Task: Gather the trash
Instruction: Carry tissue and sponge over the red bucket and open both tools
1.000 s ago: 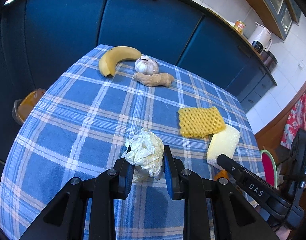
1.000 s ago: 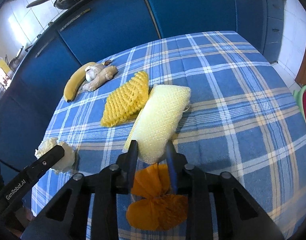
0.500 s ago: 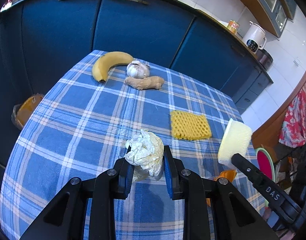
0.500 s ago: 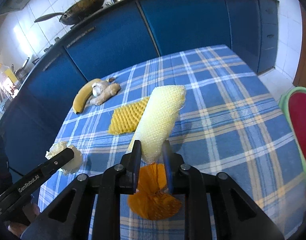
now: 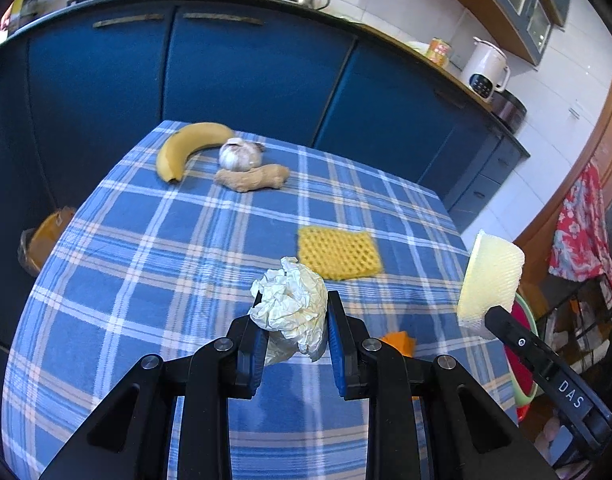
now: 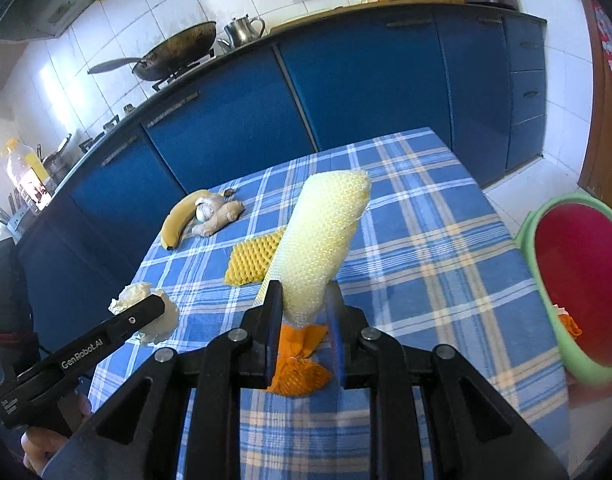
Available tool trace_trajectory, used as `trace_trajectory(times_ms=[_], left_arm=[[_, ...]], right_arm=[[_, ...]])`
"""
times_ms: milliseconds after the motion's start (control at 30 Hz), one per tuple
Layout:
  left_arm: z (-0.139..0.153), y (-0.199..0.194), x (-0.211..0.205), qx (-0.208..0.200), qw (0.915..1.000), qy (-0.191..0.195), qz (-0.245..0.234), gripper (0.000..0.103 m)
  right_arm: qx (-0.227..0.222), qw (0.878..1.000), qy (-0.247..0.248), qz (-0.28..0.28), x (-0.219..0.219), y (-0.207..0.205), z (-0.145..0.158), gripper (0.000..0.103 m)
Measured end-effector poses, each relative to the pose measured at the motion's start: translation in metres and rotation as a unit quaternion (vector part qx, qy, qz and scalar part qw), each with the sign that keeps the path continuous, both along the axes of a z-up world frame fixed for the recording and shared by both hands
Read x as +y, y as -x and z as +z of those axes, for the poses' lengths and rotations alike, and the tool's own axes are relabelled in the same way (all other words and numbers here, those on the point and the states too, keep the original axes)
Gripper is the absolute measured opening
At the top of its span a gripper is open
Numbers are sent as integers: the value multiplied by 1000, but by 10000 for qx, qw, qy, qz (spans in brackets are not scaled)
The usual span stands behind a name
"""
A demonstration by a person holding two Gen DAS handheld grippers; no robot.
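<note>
My left gripper [image 5: 293, 320] is shut on a crumpled white paper ball [image 5: 292, 306] and holds it above the blue checked tablecloth [image 5: 146, 248]. My right gripper [image 6: 304, 308] is shut on a pale yellow foam net sleeve [image 6: 325, 236], lifted off the table; it also shows in the left wrist view [image 5: 491, 276]. A yellow foam net pad [image 5: 337, 252] lies flat mid-table. An orange foam net piece [image 6: 300, 364] lies on the cloth under the right gripper. A green bin with a red inside [image 6: 577, 280] stands on the floor to the right of the table.
A banana [image 5: 186, 148], a garlic bulb [image 5: 240, 154] and a ginger root [image 5: 252, 178] lie at the table's far end. Blue cabinets [image 5: 246, 72] run behind. An orange bagged thing [image 5: 46, 236] sits low at the left of the table.
Both grippers have risen from the table. The right one lifted the pale yellow sleeve clear of the cloth and off the yellow pad. The left one raised the paper ball.
</note>
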State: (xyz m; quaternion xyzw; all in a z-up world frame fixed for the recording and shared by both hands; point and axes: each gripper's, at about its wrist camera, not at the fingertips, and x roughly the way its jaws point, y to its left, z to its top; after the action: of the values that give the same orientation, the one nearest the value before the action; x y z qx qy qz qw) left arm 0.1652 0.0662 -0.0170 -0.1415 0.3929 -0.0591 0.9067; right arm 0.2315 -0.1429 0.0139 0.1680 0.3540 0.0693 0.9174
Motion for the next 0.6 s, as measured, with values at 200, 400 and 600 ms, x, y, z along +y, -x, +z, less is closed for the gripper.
trace_trajectory(times_ms=[200,400,600], left_arm=[[8,5,-18,-77,9998,-34,-169,27],[16,9,-40,-148,9990,-44,-423,27],[19,10,-71,-160,9967,-20,-798,27]], right_arm=[[-80,9999,5,-117,-17,15,7,24],[-138,9994,-10,-304,-39,31,10,24],[-147,9983,-16,-564,-64,47,11,24]])
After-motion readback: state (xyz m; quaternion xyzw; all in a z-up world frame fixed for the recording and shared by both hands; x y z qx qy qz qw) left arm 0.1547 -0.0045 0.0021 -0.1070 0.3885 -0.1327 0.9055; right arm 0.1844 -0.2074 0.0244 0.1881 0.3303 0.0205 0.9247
